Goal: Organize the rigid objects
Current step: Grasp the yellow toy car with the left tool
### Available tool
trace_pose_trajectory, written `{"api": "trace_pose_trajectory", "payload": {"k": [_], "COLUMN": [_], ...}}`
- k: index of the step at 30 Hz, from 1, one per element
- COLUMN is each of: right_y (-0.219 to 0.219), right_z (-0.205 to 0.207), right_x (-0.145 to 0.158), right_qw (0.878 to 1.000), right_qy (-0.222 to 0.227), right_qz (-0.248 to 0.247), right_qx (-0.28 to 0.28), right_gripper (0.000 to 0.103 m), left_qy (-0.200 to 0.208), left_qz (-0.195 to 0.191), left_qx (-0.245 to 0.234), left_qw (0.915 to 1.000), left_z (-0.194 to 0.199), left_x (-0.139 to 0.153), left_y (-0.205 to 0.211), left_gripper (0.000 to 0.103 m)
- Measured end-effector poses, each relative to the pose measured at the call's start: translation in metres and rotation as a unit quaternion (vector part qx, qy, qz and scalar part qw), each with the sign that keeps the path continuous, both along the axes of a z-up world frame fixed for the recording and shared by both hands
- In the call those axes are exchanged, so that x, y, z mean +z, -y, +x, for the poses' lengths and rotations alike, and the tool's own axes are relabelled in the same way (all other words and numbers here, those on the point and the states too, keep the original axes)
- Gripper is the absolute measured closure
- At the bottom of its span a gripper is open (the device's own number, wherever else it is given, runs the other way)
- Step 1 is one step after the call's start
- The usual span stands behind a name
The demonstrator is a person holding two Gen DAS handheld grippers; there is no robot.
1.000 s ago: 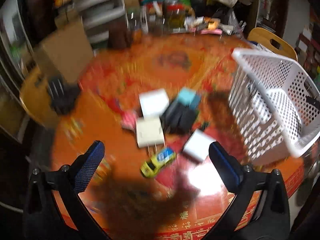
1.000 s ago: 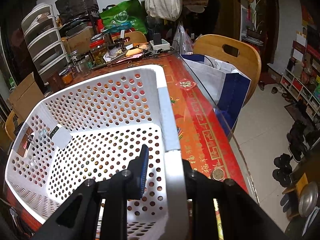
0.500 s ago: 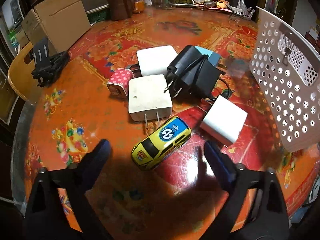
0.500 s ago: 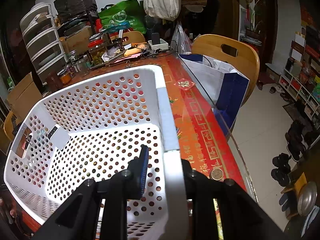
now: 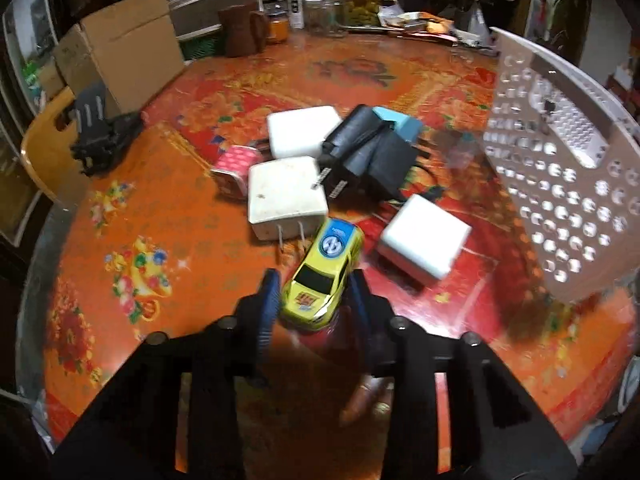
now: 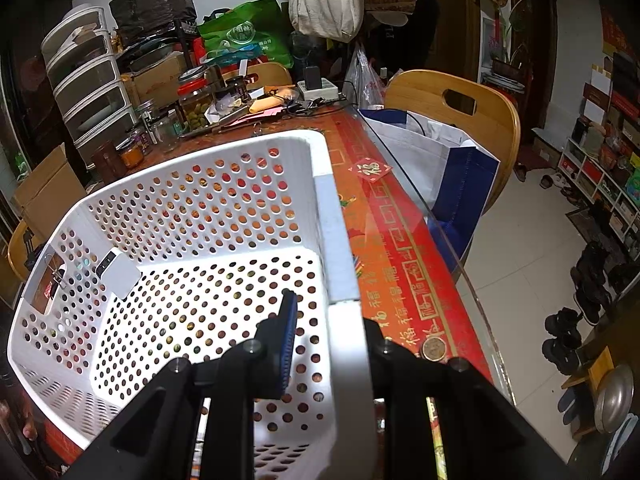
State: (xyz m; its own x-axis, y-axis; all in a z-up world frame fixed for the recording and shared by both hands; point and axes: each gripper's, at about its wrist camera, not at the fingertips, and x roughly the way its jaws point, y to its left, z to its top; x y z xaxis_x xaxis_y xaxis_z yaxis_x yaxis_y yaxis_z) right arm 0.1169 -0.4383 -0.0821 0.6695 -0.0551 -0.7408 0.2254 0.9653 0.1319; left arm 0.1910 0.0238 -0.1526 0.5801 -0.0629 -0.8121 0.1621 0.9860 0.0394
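Observation:
In the left wrist view my left gripper [image 5: 314, 300] is shut on a yellow toy car [image 5: 322, 276] with a blue roof, gripping its near end on the red table. Beyond it lie three white chargers [image 5: 286, 196] [image 5: 302, 130] [image 5: 424, 234], a black adapter pair [image 5: 368, 152], a light blue block [image 5: 400, 124] and a pink dotted charger [image 5: 236, 164]. The white perforated basket [image 5: 560, 184] is tilted at the right. In the right wrist view my right gripper [image 6: 326, 344] is shut on the basket's rim [image 6: 340, 264]; the basket holds only a small white tag.
A cardboard box [image 5: 124, 56], a brown jug [image 5: 240, 36] and jars [image 5: 360, 8] stand at the table's far edge. A black stand [image 5: 100, 128] sits at the left by a wooden chair [image 5: 44, 148]. Another wooden chair [image 6: 452, 120] with a white-blue bag [image 6: 440, 164] is beyond the right table edge.
My left gripper has moved down and forward over the yellow car and closed from wide open onto it. The right gripper keeps holding the basket rim, almost unmoved.

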Motion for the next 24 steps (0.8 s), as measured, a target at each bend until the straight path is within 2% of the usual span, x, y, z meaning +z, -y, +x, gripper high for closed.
{"api": "trace_pose_trajectory", "payload": {"k": [7,9,12,14,17,24], "right_y": [0.000,0.000,0.000,0.000,-0.001,-0.001], "right_z": [-0.001,-0.001,0.000,0.000,0.000,0.002], "right_x": [0.000,0.000,0.000,0.000,0.000,0.000], "right_qw": [1.000,1.000,1.000,1.000,1.000,1.000], "right_qy": [0.002,0.003,0.003,0.003,0.003,0.000], "right_qz": [0.002,0.002,0.002,0.002,0.003,-0.002], "right_qx": [0.003,0.003,0.004,0.004,0.004,0.007], "right_gripper": [0.083,0.083,0.083,0.083,0.083,0.083], "left_qy": [0.010,0.006,-0.002,-0.002,0.011,0.053], "left_qz": [0.018,0.011,-0.019,-0.011,0.011,0.005], "left_qx": [-0.008,-0.021,-0.019,-0.021,-0.029,-0.013], "left_qw": [0.9998,0.9997,0.9996,0.9997,0.9994,0.9985], "left_z": [-0.006,-0.004,0.002,0.004,0.000,-0.020], "left_x": [0.000,-0.003,-0.004,-0.003,-0.003,0.014], "left_y": [0.006,0.005,-0.002,0.001,0.010,0.007], "left_gripper": [0.074,0.073,0.071,0.072,0.074,0.076]}}
